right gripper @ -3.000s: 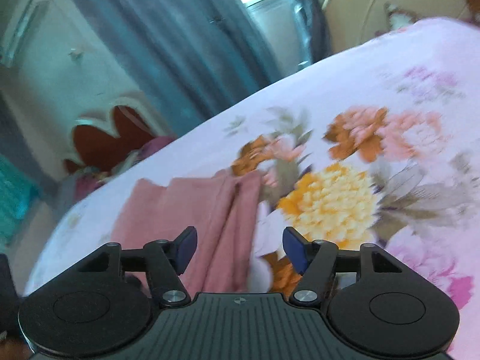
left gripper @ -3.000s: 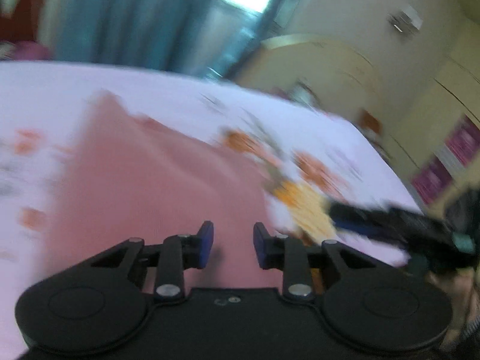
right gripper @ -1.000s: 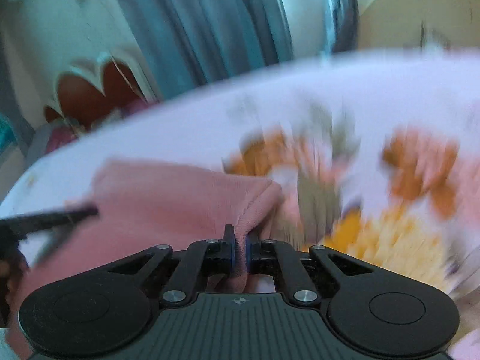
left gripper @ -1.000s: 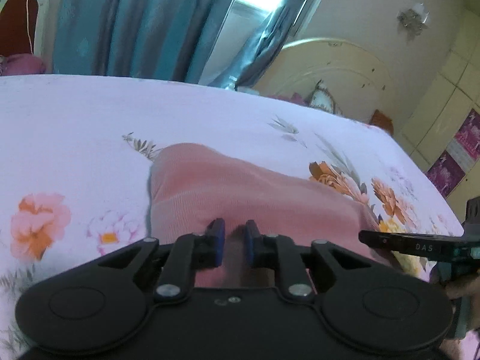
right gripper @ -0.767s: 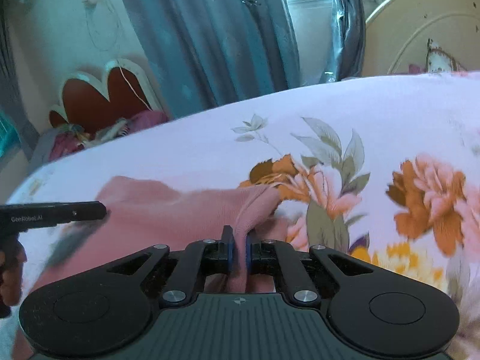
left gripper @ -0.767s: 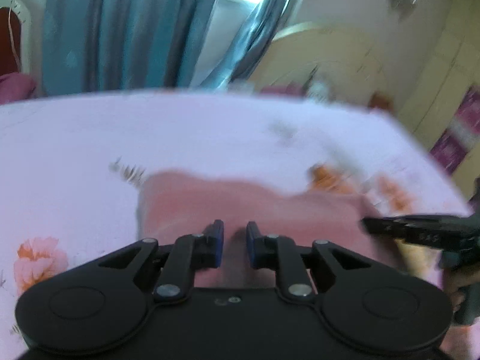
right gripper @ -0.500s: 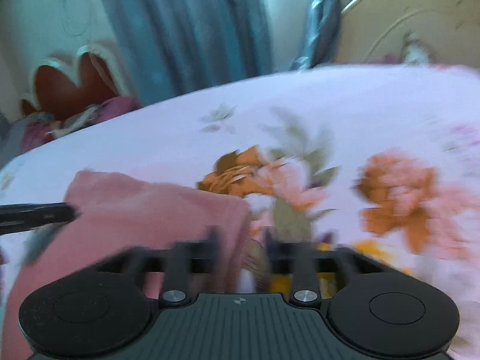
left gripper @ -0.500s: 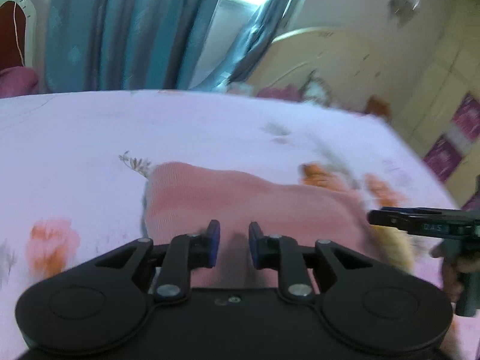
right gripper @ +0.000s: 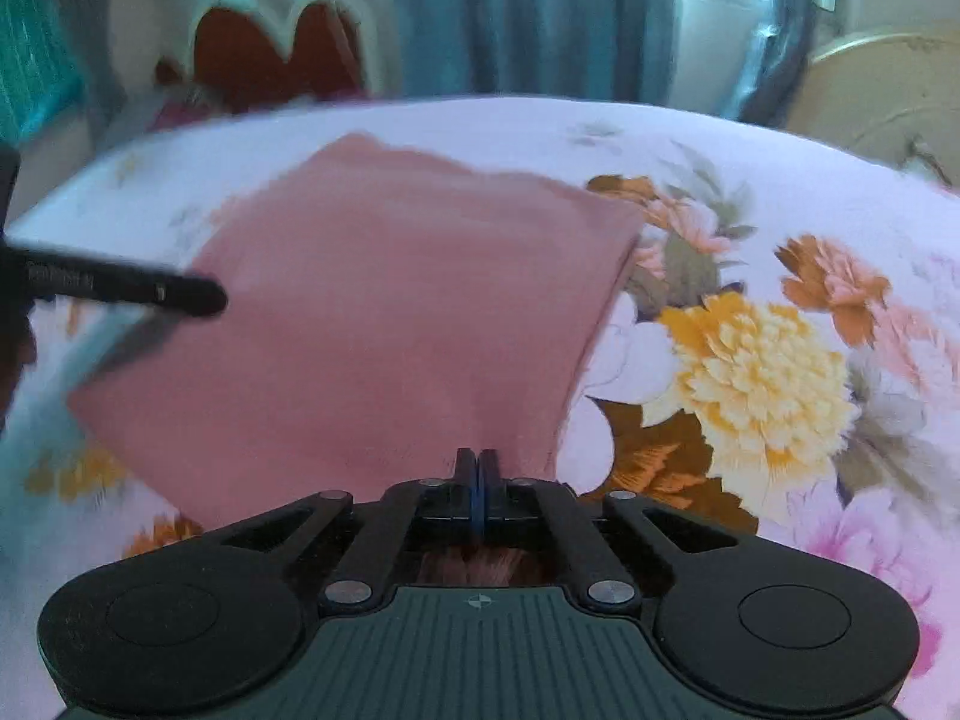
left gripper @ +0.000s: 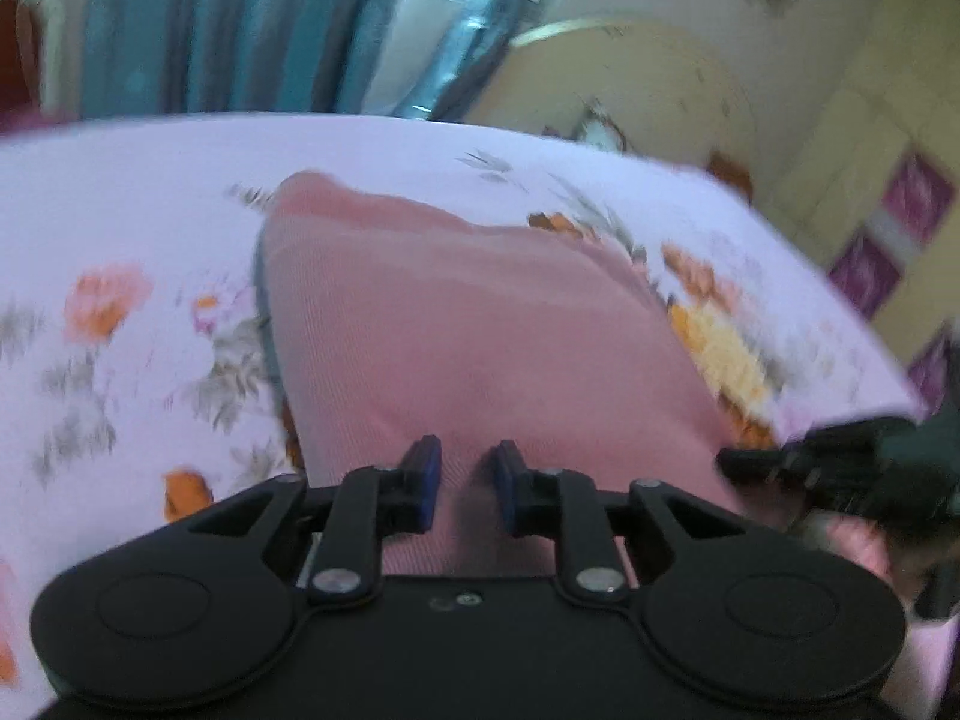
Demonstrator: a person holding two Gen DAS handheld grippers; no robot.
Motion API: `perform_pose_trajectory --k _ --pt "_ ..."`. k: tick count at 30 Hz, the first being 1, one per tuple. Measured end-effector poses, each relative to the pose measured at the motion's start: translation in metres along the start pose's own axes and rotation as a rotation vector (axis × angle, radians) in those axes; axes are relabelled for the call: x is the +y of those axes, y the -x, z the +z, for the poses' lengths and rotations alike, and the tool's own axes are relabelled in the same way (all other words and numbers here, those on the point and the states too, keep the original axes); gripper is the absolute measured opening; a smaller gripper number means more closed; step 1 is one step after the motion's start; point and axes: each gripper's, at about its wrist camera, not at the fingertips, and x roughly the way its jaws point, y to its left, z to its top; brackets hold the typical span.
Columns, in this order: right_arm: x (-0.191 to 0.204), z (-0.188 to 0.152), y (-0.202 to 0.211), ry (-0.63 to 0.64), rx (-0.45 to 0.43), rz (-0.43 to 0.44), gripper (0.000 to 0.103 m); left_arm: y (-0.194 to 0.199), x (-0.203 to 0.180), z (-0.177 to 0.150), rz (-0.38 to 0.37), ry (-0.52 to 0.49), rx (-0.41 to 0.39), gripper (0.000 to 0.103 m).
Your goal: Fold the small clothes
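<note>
Blue curtains are hanging behind a bed covered by a pale floral sheet, and a cream rounded headboard is standing at the bed's far right corner. On the sheet the pink garment is lying spread as a roughly flat panel, its far edge pointing toward the curtains and its near edge reaching the two tools.

The right gripper is pinching the garment's near edge beside its right-hand corner; its jaws are pressed together with a bunch of pink cloth showing behind them. The left gripper is hovering over the near part of the cloth with its blue pads parted by a narrow gap. Pink fabric is showing through that gap, but nothing is clamped, and I cannot tell whether the tips are touching the cloth.

Judging by its fine ribbed knit, the garment is looking light, soft and limp: it is likely to sag and drag on the sheet rather than hold shape, and a thin single layer may slip from a shallow pinch. Taking it at a corner or hem, with both near corners gripped and lifted together, is looking like the safest way to carry the edge over for a fold. The sheet itself is loose enough to be caught along with it.
</note>
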Motion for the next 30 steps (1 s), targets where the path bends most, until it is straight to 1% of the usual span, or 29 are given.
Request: perform_pose_trajectory --k 1,3,5,6,8,10,11,13,15,16,18,19,20,21,22,23,24,25,26,27,28,30 --pt "0.008 0.001 0.002 0.012 -0.001 -0.028 0.000 0.002 -0.003 0.003 0.011 -0.027 0.012 0.019" --pt "0.026 0.003 0.014 0.041 -0.022 -0.073 0.000 0.020 -0.006 0.005 0.003 -0.041 0.013 0.017" --pt "0.034 0.002 0.026 0.017 -0.056 -0.054 0.000 0.042 -0.006 -0.002 -0.014 -0.039 -0.003 0.017" --pt "0.037 -0.001 0.029 0.009 -0.053 -0.045 0.000 0.051 -0.006 -0.010 -0.016 -0.025 0.002 0.017" --pt "0.039 -0.010 0.024 0.012 -0.023 -0.065 0.000 0.055 -0.007 -0.024 -0.013 -0.019 0.034 0.017" --pt "0.036 -0.022 0.016 -0.009 0.035 -0.101 0.000 0.045 -0.008 -0.039 0.026 -0.032 0.091 0.017" --pt "0.034 -0.027 0.015 -0.029 0.016 -0.097 0.000 0.038 -0.008 -0.045 0.036 -0.033 0.111 0.017" --pt "0.032 -0.025 0.014 -0.068 0.019 -0.104 0.000 0.033 -0.008 -0.047 0.041 -0.046 0.096 0.017" --pt "0.036 -0.019 0.016 -0.071 0.032 -0.117 0.000 0.037 -0.007 -0.039 0.032 -0.042 0.103 0.017" --pt "0.035 -0.015 0.022 -0.095 0.017 -0.111 0.000 0.043 -0.005 -0.036 0.019 -0.032 0.089 0.017" --pt "0.026 -0.009 0.041 -0.178 -0.065 -0.078 0.000 0.054 0.003 -0.033 0.011 -0.019 0.058 0.019" --pt "0.019 -0.006 0.047 -0.221 -0.096 -0.062 0.000 0.056 0.008 -0.031 0.019 -0.009 0.046 0.035" --pt "0.014 -0.002 0.050 -0.253 -0.114 -0.057 0.000 0.056 0.016 -0.030 0.034 0.018 0.028 0.060" --pt "0.005 0.005 0.049 -0.288 -0.122 -0.055 0.000 0.057 0.021 -0.028 0.049 0.046 0.013 0.075" --pt "-0.003 0.012 0.045 -0.314 -0.118 -0.058 0.009 0.056 0.028 -0.024 0.061 0.083 -0.011 0.095" --pt "-0.011 0.018 0.041 -0.335 -0.124 -0.057 0.053 0.053 0.034 -0.020 0.050 0.123 -0.034 0.097" --pt "-0.019 0.023 0.037 -0.345 -0.150 -0.030 0.080 0.048 0.042 -0.015 0.029 0.168 -0.034 0.096" --pt "-0.028 0.027 0.030 -0.361 -0.143 0.005 0.080 0.042 0.048 -0.011 0.016 0.201 -0.021 0.090" --pt "-0.036 0.031 0.024 -0.388 -0.119 0.029 0.075 0.036 0.053 -0.007 0.000 0.230 -0.014 0.083" --pt "-0.047 0.035 0.015 -0.418 -0.098 0.064 0.060 0.030 0.059 -0.005 -0.020 0.262 -0.006 0.082" --pt "-0.058 0.037 0.005 -0.450 -0.083 0.091 0.051 0.021 0.065 -0.003 -0.038 0.302 0.012 0.079" --pt "-0.078 0.039 -0.014 -0.508 -0.049 0.136 0.051 0.008 0.077 -0.002 -0.070 0.367 0.041 0.077"
